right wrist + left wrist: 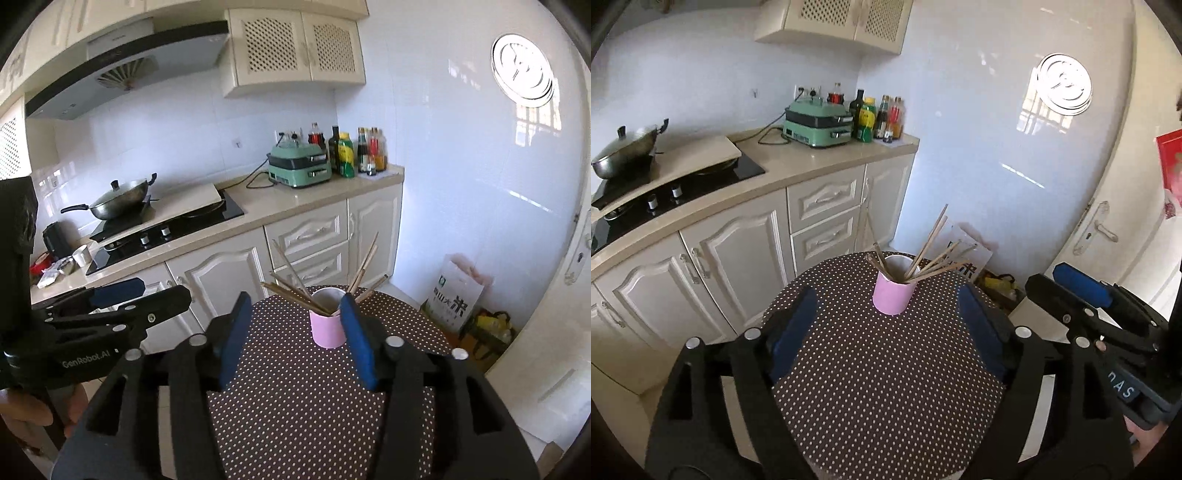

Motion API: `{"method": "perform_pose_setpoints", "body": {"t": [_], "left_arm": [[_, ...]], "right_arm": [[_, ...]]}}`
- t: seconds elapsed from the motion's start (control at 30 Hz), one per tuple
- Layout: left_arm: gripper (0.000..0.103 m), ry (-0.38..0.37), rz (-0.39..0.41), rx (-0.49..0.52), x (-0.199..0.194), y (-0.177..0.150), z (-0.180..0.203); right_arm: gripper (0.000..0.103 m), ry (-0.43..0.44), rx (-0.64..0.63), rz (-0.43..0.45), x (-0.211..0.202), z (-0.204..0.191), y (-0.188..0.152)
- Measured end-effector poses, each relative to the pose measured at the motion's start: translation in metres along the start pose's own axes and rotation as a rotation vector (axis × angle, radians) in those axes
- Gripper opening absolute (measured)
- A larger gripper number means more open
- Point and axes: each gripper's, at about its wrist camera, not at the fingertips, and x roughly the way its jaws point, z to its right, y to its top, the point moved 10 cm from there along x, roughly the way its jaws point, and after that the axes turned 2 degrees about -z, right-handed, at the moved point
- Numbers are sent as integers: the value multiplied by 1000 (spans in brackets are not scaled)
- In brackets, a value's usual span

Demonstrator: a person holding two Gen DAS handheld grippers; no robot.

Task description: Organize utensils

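While the pink cup (893, 291) is sitting on the dotted table (886, 387) with the chopsticks (929, 245) sticking out of it, the left gripper (886, 325) is hanging wide open and empty, and the right gripper (295, 332) is hanging partly open, holding nothing.

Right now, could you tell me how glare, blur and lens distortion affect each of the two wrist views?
Left wrist view: fisheye bends the cabinets; window glare streaks the glossy wall; red item at the right edge is blurred; pink cup and chopsticks stay sharp. Right wrist view: same barrel curve, dark vignette corners, blown-out round vent, crisp polka-dot tablecloth.
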Motion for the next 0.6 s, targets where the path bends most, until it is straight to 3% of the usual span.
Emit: {"method": "perform_pose_setpoints", "body": {"t": [0.2,0.6], "left_arm": [[84,1,42,6,-46,-18,-2],[88,68,167,43,-119,-25,-15]], "right_arm": [[63,-12,1,42,-41,-20,-11],[71,-24,-71,101,-86,-56,-12]]}}
